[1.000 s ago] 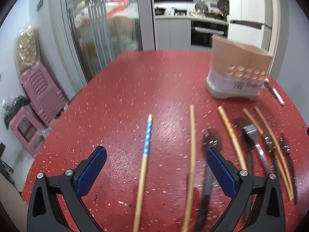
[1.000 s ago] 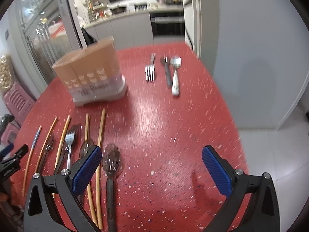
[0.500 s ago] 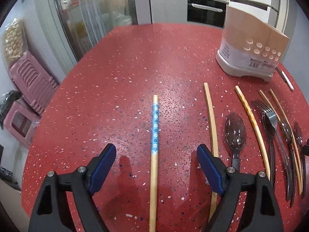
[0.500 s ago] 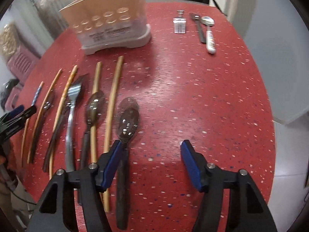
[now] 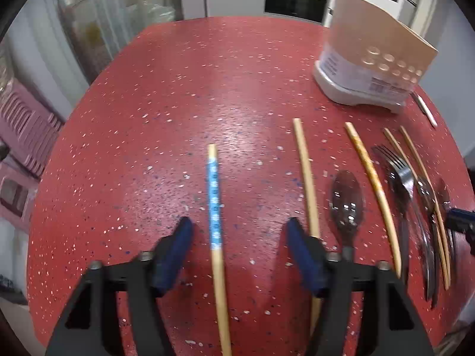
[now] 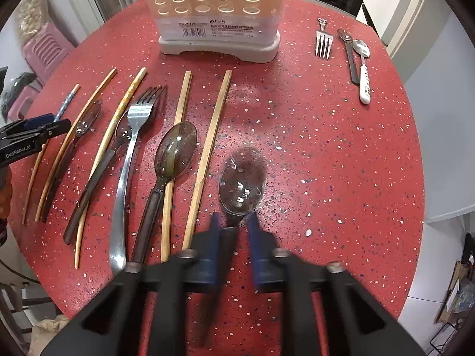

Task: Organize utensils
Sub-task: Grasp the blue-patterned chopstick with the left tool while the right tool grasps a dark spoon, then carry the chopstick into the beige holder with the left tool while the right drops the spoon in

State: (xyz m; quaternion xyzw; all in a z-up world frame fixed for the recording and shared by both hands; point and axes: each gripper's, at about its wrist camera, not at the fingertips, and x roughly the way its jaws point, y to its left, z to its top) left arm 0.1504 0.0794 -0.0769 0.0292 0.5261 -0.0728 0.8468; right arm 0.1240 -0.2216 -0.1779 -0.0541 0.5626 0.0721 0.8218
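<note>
A chopstick with a blue patterned band point(image 5: 215, 207) lies on the red speckled table point(image 5: 178, 103). My left gripper point(image 5: 237, 231) is open, low over the table, its blue pads either side of that chopstick. My right gripper point(image 6: 234, 225) has its pads narrowed around the neck of a dark translucent spoon point(image 6: 242, 178) lying on the table. A tan utensil holder point(image 6: 213, 14) with round holes stands at the back; it also shows in the left wrist view point(image 5: 371, 62).
Between the grippers lie several wooden chopsticks point(image 6: 207, 148), a steel fork point(image 6: 130, 160) and more dark spoons point(image 6: 175, 154). At the far right lie a small fork point(image 6: 323, 41), a dark-handled utensil point(image 6: 350, 56) and a white-handled spoon point(image 6: 364, 71). The table edge curves close by.
Both grippers have come down toward the table. The left jaws narrowed around the blue-banded chopstick. The right jaws closed from wide open onto the dark spoon's neck.
</note>
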